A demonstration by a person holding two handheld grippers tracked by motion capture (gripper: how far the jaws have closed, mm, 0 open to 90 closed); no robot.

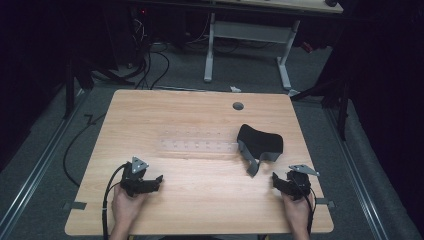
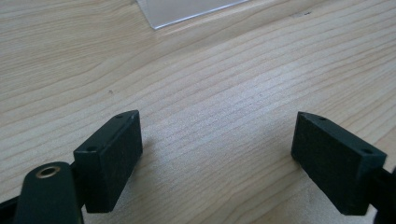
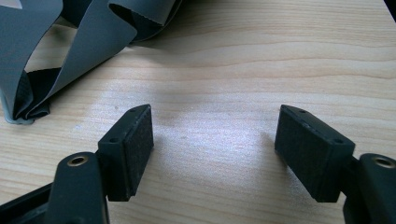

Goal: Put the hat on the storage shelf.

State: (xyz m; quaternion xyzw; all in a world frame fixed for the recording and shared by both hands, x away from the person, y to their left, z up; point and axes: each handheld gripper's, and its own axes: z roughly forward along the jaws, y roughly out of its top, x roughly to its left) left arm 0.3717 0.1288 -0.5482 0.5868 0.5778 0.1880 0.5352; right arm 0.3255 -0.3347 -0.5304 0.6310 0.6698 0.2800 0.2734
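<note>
A black padded eye mask point(image 1: 260, 139) with a grey elastic strap point(image 1: 254, 163) lies on the right half of the wooden table point(image 1: 200, 210). A clear plastic sheet point(image 1: 198, 145) lies flat at the table's middle, just left of the mask. My left gripper point(image 1: 156, 181) rests at the front left, open, with bare wood between its jaws point(image 2: 217, 154); a corner of the clear sheet point(image 2: 187, 10) lies ahead of it. My right gripper point(image 1: 276, 179) sits at the front right, open point(image 3: 215, 149), a short way below the strap's end point(image 3: 70, 42).
A round cable hole point(image 1: 238, 106) sits near the table's far edge. Beyond the table stand a white-legged desk point(image 1: 247, 32) and floor cables point(image 1: 150, 65). Metal rails point(image 1: 35, 170) run along the floor on both sides.
</note>
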